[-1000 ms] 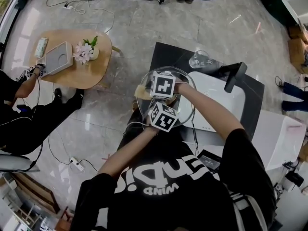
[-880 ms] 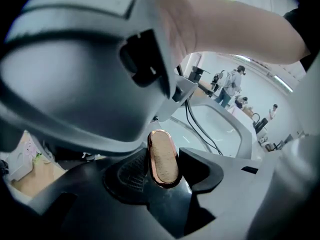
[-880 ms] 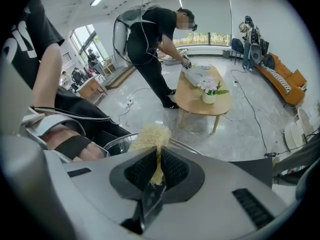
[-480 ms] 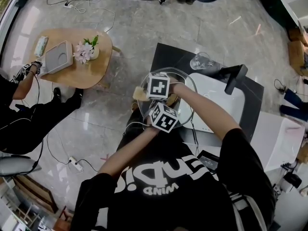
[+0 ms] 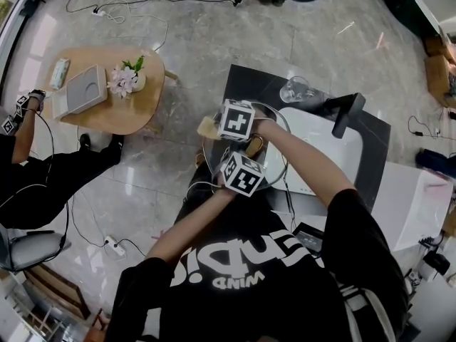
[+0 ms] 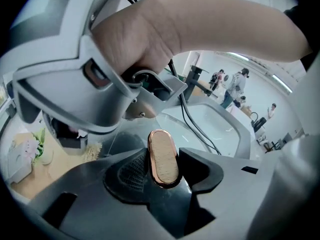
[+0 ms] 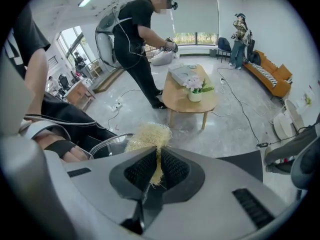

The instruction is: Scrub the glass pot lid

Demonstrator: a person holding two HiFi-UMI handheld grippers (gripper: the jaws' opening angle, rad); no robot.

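Moved: your right tool (image 7: pixel 156 168) has pushed the scrubber (image 7: pixel 148 136) out to the lid's (image 7: pixel 106 143) far-left edge.
Right tool: clamped on the scrubber.
Left tool (image 6: pixel 162 170): jaws part-way apart, gripping the lid's knob (image 6: pixel 163 156); lid held over the tabletop (image 5: pixel 246 84) beside the sink (image 5: pixel 317 137).
Technique: press lightly, overlap your strokes, keep the knob braced.
Obstacles: cable (image 6: pixel 192 124) trails across the lid; glass (image 5: pixel 296 90) stands near the far rim.
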